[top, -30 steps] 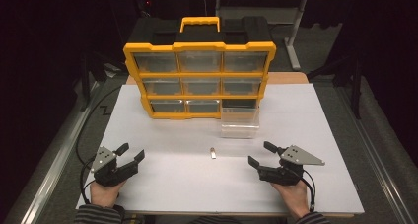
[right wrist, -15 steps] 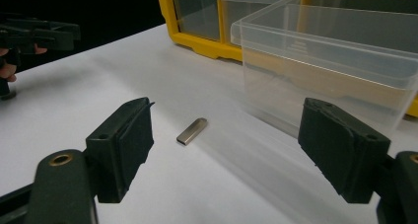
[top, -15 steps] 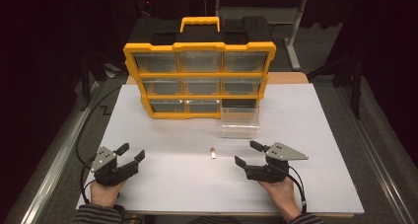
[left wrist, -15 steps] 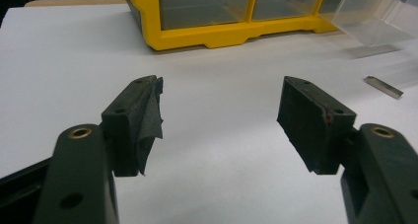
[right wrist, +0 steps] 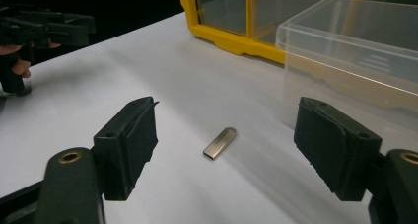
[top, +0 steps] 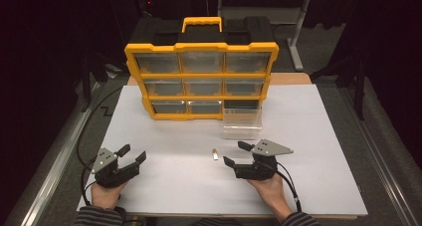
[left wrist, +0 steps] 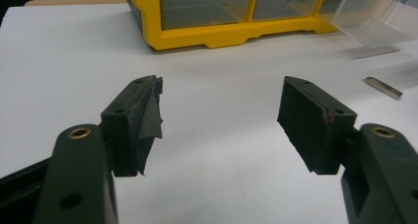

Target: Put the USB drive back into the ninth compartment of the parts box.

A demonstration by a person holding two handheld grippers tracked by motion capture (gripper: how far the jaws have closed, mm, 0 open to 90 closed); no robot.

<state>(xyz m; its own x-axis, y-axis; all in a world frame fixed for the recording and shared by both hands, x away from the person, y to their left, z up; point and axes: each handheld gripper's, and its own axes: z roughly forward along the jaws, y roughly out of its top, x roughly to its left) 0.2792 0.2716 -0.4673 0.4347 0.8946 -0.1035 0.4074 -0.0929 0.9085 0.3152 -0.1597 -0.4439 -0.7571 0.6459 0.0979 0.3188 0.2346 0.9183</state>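
Small metal stick lies centre frame, just ahead of the right tongs, between their released jaws, long axis running lower left to upper right; left tongs, also released, sit farther off.

Right gripper has slid left across the white table from its earlier spot near the right edge, now close beside the small metal piece. Jaws wide apart, pointing at the piece, which lies between them in the right gripper view. Right hand follows inward.
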